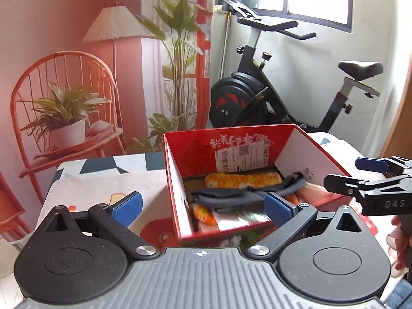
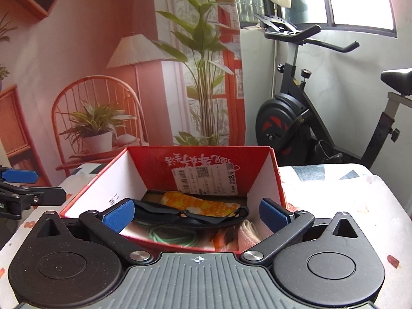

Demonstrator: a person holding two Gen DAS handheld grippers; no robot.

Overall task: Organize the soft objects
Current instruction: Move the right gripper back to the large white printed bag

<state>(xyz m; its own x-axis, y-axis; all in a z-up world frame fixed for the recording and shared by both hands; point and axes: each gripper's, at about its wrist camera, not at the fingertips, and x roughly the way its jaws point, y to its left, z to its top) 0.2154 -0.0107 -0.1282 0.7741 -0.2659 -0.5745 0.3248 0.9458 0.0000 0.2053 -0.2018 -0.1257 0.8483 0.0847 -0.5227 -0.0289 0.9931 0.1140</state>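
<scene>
Red box (image 1: 177, 180) on patterned table (image 1: 108, 180), open top. Inside: orange floral pouch (image 1: 242, 180) at 12 o'clock by far wall, dark strap (image 1: 231, 194) draped across mid, green cord (image 2: 170, 235) at 6, near wall. Left gripper (image 1: 203, 207) fingers spread wide, empty, straddling box's left wall. Right gripper (image 2: 197, 213) wide open too, nothing held, over box near edge. Exercise bike (image 1: 278, 87) at 1–2 o'clock behind.
</scene>
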